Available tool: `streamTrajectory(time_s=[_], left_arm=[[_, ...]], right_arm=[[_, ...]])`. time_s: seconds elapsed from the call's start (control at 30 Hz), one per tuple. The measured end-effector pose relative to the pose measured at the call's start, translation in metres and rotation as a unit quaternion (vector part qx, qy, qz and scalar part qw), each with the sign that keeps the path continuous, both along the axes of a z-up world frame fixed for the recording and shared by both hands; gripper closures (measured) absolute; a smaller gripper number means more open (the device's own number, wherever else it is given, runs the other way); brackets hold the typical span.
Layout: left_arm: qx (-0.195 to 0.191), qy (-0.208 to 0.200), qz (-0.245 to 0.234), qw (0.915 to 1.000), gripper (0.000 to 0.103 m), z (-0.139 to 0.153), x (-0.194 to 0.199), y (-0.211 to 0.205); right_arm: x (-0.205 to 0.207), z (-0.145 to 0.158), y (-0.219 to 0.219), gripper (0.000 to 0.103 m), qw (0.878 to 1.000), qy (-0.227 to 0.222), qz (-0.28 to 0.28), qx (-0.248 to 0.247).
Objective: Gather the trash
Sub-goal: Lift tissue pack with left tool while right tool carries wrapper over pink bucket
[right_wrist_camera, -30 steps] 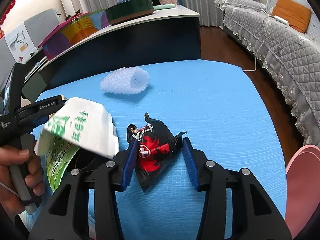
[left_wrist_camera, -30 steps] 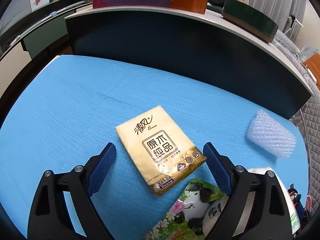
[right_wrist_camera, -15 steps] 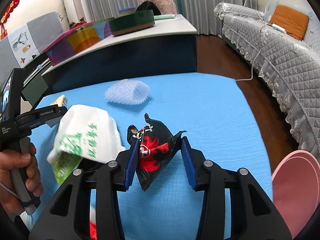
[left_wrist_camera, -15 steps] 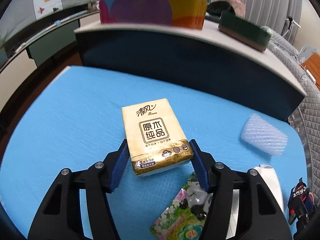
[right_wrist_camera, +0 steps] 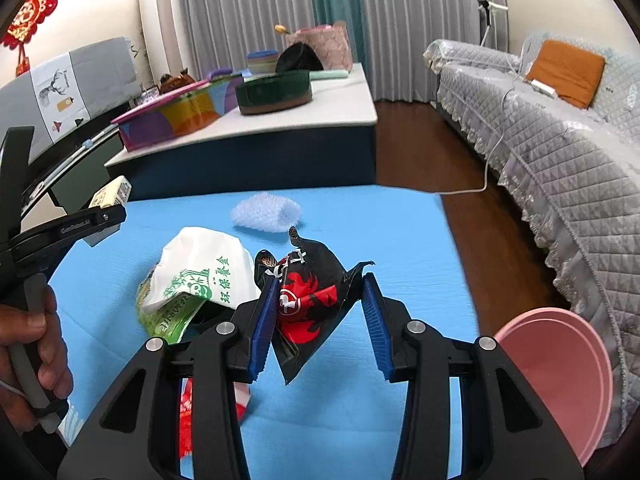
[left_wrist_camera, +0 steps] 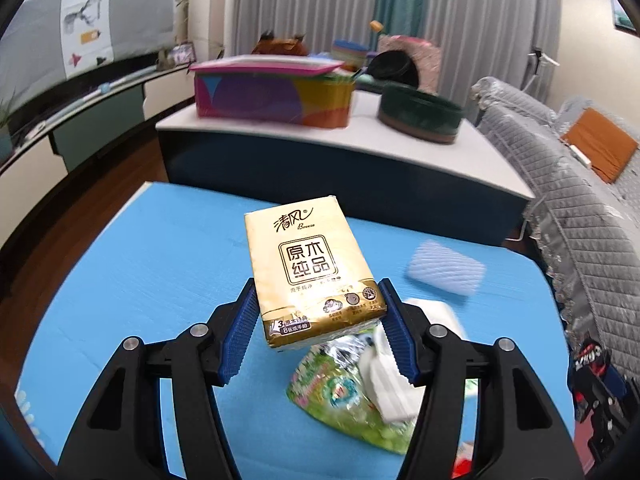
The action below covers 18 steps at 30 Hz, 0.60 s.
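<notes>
My left gripper (left_wrist_camera: 318, 330) is shut on a gold tissue pack (left_wrist_camera: 310, 266) and holds it above the blue table (left_wrist_camera: 140, 272). My right gripper (right_wrist_camera: 320, 316) is shut on a black and red snack wrapper (right_wrist_camera: 308, 300), held above the table. A white plastic bag with green print (right_wrist_camera: 204, 276) lies on the table over a green flowery wrapper (left_wrist_camera: 344, 392). A white foam net (right_wrist_camera: 266, 212) lies further back; it also shows in the left wrist view (left_wrist_camera: 444, 272). The left gripper shows at the left of the right wrist view (right_wrist_camera: 100, 216).
A pink bin (right_wrist_camera: 560, 364) stands low at the right, beside the table. A red wrapper (right_wrist_camera: 188, 412) lies under my right gripper. Behind the table is a low white-topped platform (right_wrist_camera: 340, 96) with boxes. A grey sofa (right_wrist_camera: 560, 152) runs along the right.
My left gripper closed on the tissue pack and lifted it off the table. My right gripper rose a little with the black wrapper in it.
</notes>
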<state>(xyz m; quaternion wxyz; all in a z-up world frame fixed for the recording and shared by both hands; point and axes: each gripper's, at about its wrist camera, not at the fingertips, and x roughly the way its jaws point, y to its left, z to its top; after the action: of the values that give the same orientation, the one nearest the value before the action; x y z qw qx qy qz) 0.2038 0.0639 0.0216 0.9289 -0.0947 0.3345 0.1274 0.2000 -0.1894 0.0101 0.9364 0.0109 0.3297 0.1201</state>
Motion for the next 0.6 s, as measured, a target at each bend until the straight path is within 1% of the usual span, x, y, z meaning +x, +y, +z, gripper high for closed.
streamTrajectory(time_s=[0.1, 0.23, 0.37, 0.5, 0.6], left_arm=[[0.005, -0.010, -0.017, 0.9998, 0.045, 0.010, -0.014, -0.009], [0.006, -0.019, -0.039, 0.9990, 0.045, 0.020, -0.033, -0.023], [0.011, -0.030, -0.070, 0.9971, 0.045, 0.029, -0.053, -0.045], [0.016, -0.038, -0.106, 0.9935, 0.045, 0.032, -0.072, -0.072], [0.016, -0.039, -0.129, 0.9907, 0.045, 0.029, -0.081, -0.090]], right_arm=[[-0.013, 0.014, -0.010, 0.061, 1.000, -0.010, -0.004, -0.002], [-0.030, 0.041, -0.024, 0.061, 0.999, -0.029, -0.012, -0.008], [-0.045, 0.066, -0.046, 0.061, 0.999, -0.040, -0.027, -0.006], [-0.060, 0.086, -0.065, 0.061, 0.998, -0.054, -0.035, -0.012], [-0.071, 0.092, -0.078, 0.061, 0.997, -0.065, -0.043, -0.016]])
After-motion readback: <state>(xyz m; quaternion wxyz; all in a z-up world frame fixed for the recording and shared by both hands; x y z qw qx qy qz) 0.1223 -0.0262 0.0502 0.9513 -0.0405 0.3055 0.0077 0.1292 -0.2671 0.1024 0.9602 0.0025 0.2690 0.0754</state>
